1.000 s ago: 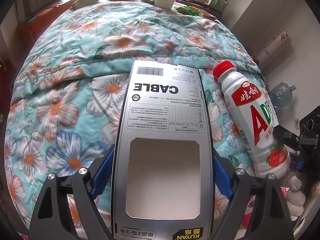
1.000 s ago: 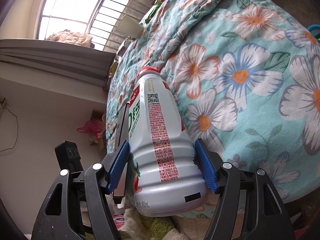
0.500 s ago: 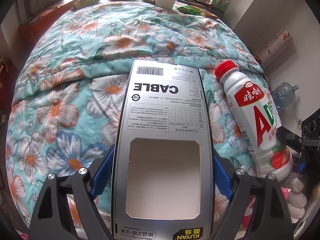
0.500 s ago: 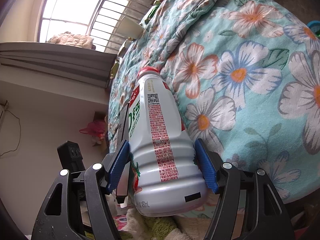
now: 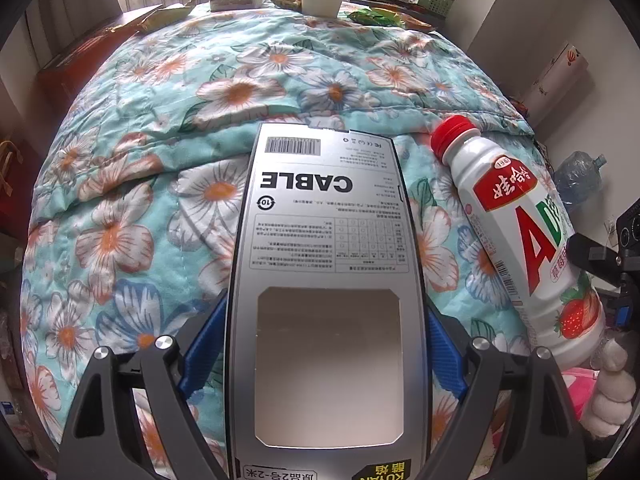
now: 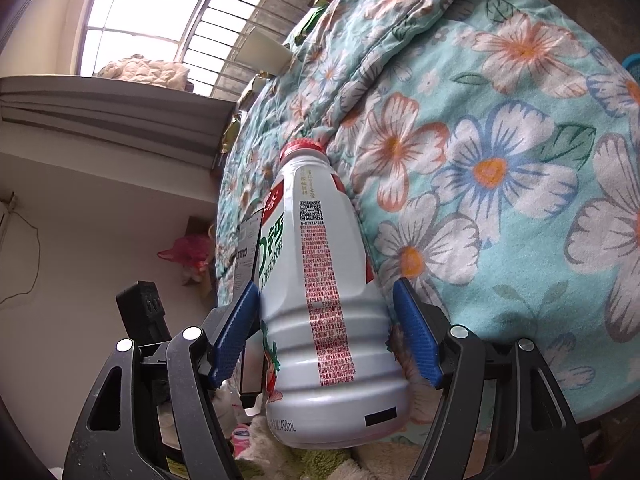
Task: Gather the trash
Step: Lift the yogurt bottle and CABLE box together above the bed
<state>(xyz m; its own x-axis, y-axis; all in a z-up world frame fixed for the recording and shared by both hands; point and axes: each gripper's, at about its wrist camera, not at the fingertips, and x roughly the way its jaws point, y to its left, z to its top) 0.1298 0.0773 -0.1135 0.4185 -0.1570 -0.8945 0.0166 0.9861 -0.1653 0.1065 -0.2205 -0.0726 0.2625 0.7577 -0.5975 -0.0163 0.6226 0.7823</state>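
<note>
White plastic with a red cap and a red, green and strawberry-printed label made up the drink bottle (image 6: pixel 320 300), which was seen lying neck-away against the near right slope of the flowered quilt (image 5: pixel 160 160), its base hanging past the quilt's edge over some plush things below. The right gripper (image 6: pixel 326 320) was set around the ribbed lower body, but its jaws had just been opening: the bottle was between the blue pads, and a gap could be made out at the right-hand pad, so no firm pinch was judged to be in place. A slip was therefore to be feared, since a smooth, rounded bottle left unclamped on a sloping cover could be expected to slide or roll off the near edge. To the left, the silver cable box (image 5: pixel 326 220), a flat card pack with a barcode and a cut-out window, was pinched across its width by the left gripper (image 5: pixel 326 344), with both pads laid on its long edges. Thin card held that way could be buckled by too hard a squeeze, or be let swing out if it were gripped too lightly.
</note>
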